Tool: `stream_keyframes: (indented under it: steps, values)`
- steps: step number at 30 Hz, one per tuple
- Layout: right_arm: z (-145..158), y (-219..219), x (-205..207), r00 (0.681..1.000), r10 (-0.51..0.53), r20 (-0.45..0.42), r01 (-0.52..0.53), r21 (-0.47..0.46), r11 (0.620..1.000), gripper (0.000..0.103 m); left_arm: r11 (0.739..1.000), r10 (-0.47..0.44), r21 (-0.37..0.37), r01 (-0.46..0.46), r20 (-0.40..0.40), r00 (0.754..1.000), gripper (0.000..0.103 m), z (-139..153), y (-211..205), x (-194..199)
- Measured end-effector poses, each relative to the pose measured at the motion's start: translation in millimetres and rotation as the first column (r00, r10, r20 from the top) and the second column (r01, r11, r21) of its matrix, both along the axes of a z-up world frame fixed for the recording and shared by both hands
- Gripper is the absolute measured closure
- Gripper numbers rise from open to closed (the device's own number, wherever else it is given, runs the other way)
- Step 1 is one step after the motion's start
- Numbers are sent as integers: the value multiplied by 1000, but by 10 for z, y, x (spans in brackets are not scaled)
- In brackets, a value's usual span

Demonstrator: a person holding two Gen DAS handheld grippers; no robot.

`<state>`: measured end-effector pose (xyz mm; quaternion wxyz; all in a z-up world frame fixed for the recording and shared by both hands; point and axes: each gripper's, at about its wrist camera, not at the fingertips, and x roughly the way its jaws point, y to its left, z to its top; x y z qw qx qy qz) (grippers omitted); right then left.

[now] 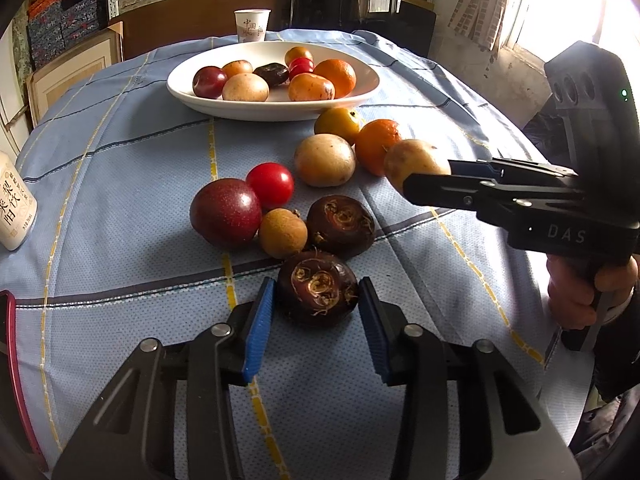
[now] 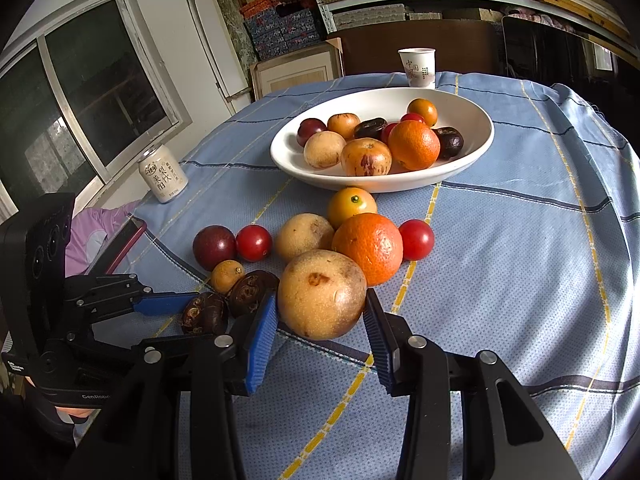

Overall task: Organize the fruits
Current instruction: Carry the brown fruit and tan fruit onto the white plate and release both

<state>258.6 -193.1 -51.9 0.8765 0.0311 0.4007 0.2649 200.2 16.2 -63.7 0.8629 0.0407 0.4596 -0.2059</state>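
A dark water chestnut (image 1: 318, 288) lies on the blue checked cloth, and my left gripper (image 1: 318, 280) is shut on it, a blue pad touching each side. In the right wrist view my right gripper (image 2: 320, 300) is shut on a big pale tan round fruit (image 2: 322, 294) that rests on the cloth. A white bowl (image 1: 180, 88) at the far side holds several fruits. Loose on the cloth between are a second water chestnut (image 1: 340, 226), a small brown fruit (image 1: 282, 232), a purple fruit (image 1: 225, 212), a cherry tomato (image 1: 270, 185), a pale fruit (image 1: 324, 160) and an orange (image 2: 368, 248).
A drink can (image 2: 162, 176) stands at the cloth's left edge, with a red-edged phone (image 2: 124, 240) near it. A paper cup (image 2: 416, 66) stands behind the bowl. A person's hand (image 1: 576, 292) grips the right tool. Shelves, boxes and windows surround the table.
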Motion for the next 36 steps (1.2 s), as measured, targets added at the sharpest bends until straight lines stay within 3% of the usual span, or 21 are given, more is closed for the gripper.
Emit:
stream_keyframes:
  steps: [3,11,16,19,26,32,36]
  values:
    - [1,1,1,1000,0,1,0,-1,1000,59,1000,-1,-7,1,1,1000,62,8,4,-3]
    - [99,-5,-80,997,18,74,-20,27,999,59,990,42,-139,-36,43,998,62,208,140,-6]
    - [217,-82,156,997,-26,78,20,70,997,59,982,60,-183,-50,51,997,62,459,222,184]
    - [332,-147,410,985,-118,125,109,81,991,59,988,90,-135,-74,121,989,62,686,186,473]
    - [331,-253,1218,952,-293,94,284,94,954,59,984,154,-113,-138,145,977,62,828,-109,1446]
    - [234,-316,1760,937,-349,31,344,117,932,59,970,239,-63,-234,83,968,62,701,-229,2337]
    - [162,-312,1967,938,-346,-1,344,111,932,59,962,271,-52,-269,39,962,62,609,-198,2702]
